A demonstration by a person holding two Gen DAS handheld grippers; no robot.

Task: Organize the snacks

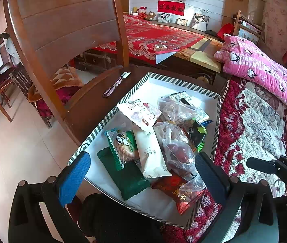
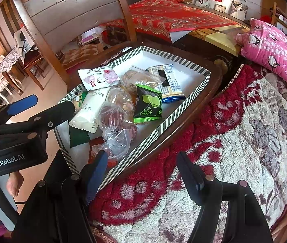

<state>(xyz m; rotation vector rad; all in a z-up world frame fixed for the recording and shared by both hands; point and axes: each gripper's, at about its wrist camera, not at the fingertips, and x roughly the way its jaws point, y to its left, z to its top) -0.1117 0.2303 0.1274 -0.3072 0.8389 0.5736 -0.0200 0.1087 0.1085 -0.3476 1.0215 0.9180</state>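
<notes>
A: Where are the snacks to be found?

B: They are heaped in the striped box (image 1: pixel 111 115), which is set on the seat of a wooden chair (image 1: pixel 62 30). A white packet (image 1: pixel 153 154) is laid across the middle, a green packet with a cow (image 1: pixel 123 145) is propped at its side, and knotted clear bags (image 1: pixel 175 147) are piled against a lime-printed packet (image 2: pixel 148 103). A red packet (image 1: pixel 180 192) is pressed into the near corner.

A: How are the grippers placed?

B: The left gripper (image 1: pixel 141 174) is held over the near end of the heap with its fingers spread wide; nothing is pinched. The right gripper (image 2: pixel 141 174) is likewise spread and empty, and is hung over the box's near rim and the floral blanket (image 2: pixel 244 141) beside it.

A: How should the step be done well?

B: One item should probably be singled out first. The clear bags look slippery and loosely knotted, so a pinch at the knot would likely be surer than one on the film. A flat packet should be taken by an edge, and the overlapping neighbours should not be dragged along.
</notes>
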